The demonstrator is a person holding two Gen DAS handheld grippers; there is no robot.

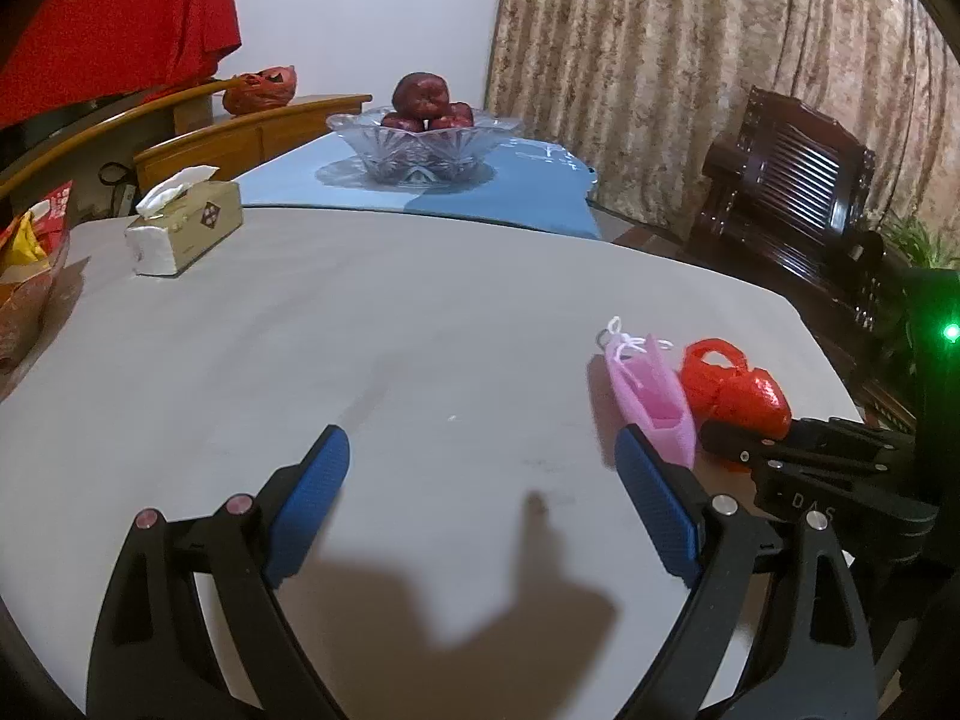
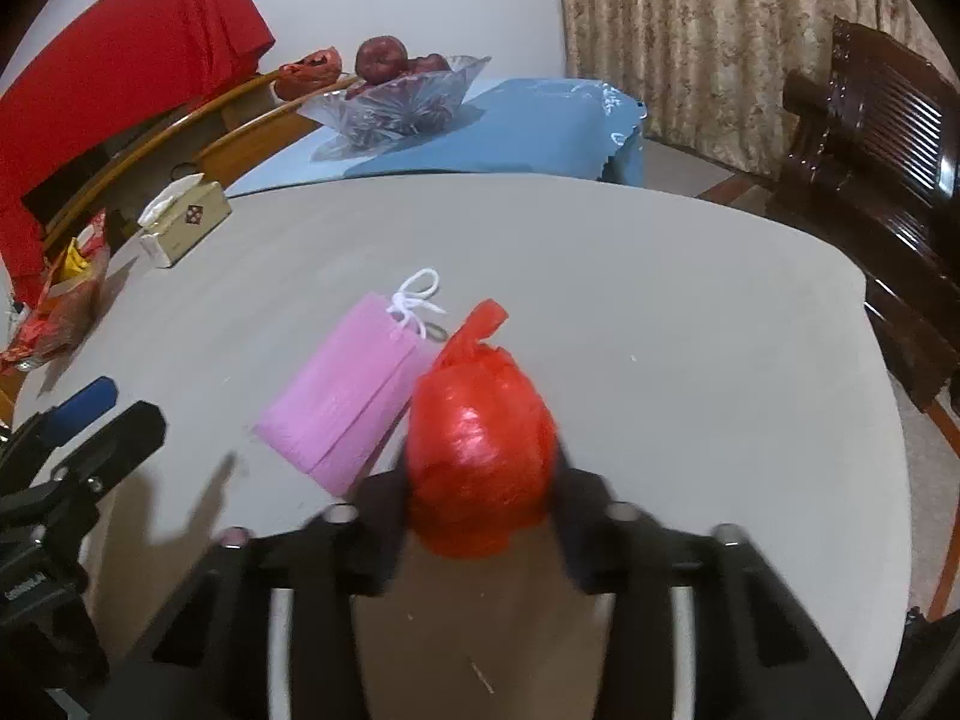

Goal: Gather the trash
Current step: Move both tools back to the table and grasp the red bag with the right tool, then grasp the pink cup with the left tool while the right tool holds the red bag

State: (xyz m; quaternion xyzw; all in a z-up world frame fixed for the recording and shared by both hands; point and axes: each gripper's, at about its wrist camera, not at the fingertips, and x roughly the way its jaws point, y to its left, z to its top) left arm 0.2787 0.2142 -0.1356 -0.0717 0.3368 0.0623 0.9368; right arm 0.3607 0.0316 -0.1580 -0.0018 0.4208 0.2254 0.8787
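Note:
A tied red plastic trash bag sits between the fingers of my right gripper, which is shut on it just above the grey table. The bag also shows in the left wrist view, with the right gripper at it. A small pink paper bag with white string handles lies flat just left of the red bag; it also shows in the left wrist view. My left gripper is open and empty over the table, its right finger close to the pink bag.
A tissue box stands at the table's far left, with snack packets beside it. A glass bowl of apples rests on a blue cloth behind. A dark wooden chair stands to the right, before the curtain.

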